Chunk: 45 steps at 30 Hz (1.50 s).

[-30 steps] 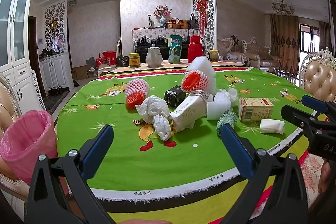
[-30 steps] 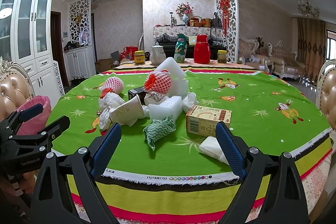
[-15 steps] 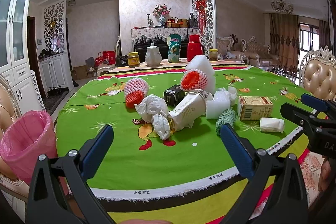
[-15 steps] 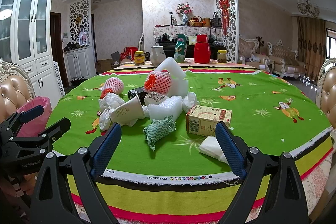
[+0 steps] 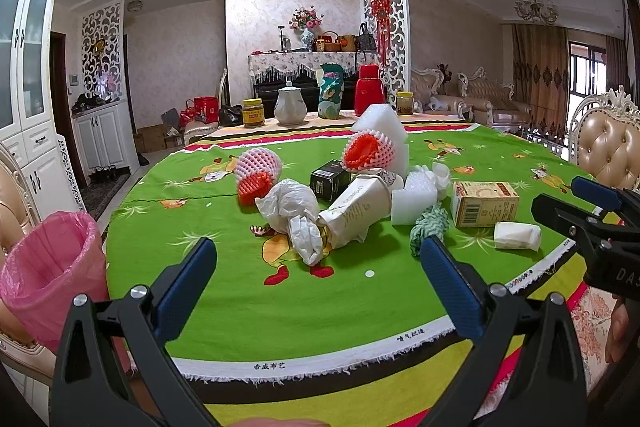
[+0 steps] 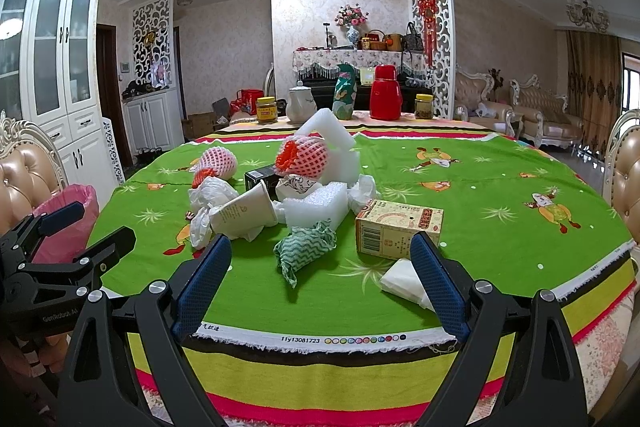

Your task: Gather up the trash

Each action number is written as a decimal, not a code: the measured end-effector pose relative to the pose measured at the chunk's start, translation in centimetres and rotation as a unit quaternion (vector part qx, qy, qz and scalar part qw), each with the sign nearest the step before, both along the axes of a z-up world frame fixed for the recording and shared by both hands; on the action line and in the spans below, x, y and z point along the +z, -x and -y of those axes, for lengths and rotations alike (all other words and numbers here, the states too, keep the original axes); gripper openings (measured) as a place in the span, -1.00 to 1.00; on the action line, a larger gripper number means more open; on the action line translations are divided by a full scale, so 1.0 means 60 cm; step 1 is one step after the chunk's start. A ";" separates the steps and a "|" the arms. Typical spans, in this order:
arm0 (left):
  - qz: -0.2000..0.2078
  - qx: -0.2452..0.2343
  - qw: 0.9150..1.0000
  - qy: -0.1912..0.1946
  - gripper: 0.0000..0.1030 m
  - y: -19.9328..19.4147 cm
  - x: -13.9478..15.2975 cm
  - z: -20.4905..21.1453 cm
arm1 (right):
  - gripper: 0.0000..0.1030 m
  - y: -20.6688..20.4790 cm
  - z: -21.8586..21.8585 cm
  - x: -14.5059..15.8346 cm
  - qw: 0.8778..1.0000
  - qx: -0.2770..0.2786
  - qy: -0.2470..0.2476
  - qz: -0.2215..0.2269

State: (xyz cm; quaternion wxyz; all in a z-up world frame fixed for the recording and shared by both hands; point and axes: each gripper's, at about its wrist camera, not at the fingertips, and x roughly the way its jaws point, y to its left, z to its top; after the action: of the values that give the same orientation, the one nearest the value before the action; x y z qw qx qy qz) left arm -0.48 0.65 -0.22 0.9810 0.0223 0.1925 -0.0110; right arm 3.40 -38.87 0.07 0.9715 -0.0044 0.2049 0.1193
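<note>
Trash sits heaped near the middle of the desk (image 5: 224, 291), a round one under a green cartoon-print cloth with striped borders. Bin with pink liner (image 5: 48, 275) stands off the desk's left edge, beside a tufted chair (image 6: 24, 179); well apart from the heap.

Left tool (image 5: 318, 281): blue-padded fingers spread wide, nothing between them, held over the near desk edge. Right tool (image 6: 320, 275): likewise wide open, empty, at the near edge; the folded white tissue (image 6: 404, 281) lies just by its right finger. Each tool shows in the other's view, at the side.

Heap, largest down:
- White foam block (image 5: 386, 131), angled, at the back, with an orange-and-pink fruit net (image 5: 362, 155) leaning against it.
- Paper cup (image 5: 356, 209) on its side, mouth toward the cameras, touching crumpled white plastic bags (image 5: 292, 207) on its left.
- Yellow carton (image 6: 400, 231) with barcode, at the right of the heap, lying flat.
- White foam slab (image 6: 316, 205) between cup and carton.
- Second fruit net (image 5: 256, 173), pink over orange, left rear, slightly apart.
- Black box (image 5: 330, 181) behind the cup.
- Green-and-white zigzag cloth wad (image 6: 306, 251) in front of the slab, nearest the right tool.

Far desk edge: yellow-lidded jar (image 6: 267, 110), white teapot (image 6: 302, 105), green vase (image 6: 345, 91), red thermos (image 6: 385, 93).
</note>
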 end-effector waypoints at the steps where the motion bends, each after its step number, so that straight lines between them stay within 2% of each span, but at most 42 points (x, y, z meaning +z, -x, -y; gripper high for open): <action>1: 0.000 0.000 1.000 0.001 0.91 0.000 0.000 0.000 | 0.66 0.000 0.000 0.000 1.000 0.000 0.000 0.000; 27: -0.005 0.000 1.000 -0.003 0.91 0.001 -0.002 0.001 | 0.66 -0.002 -0.001 -0.006 1.000 0.002 -0.004 0.002; 33: -0.023 -0.003 1.000 0.002 0.91 -0.019 -0.005 -0.009 | 0.66 -0.014 0.011 -0.006 1.000 -0.009 0.013 -0.009; 36: -0.048 0.000 0.999 -0.004 0.91 -0.047 -0.011 -0.016 | 0.66 -0.035 0.028 -0.010 0.999 -0.023 0.022 -0.026; 40: -0.103 -0.010 0.995 0.000 0.91 -0.096 -0.025 -0.030 | 0.66 -0.077 0.053 -0.024 0.997 -0.037 0.044 -0.051; 45: -0.178 -0.026 0.983 0.025 0.91 -0.142 -0.059 -0.051 | 0.66 -0.119 0.095 -0.054 0.993 -0.049 0.049 -0.101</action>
State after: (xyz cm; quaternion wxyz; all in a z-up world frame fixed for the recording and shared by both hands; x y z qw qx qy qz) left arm 8.05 3.73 -3.79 0.9308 0.0008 0.3626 -0.0452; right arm 10.54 -44.59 -3.15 0.9492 -0.0298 0.3072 0.0613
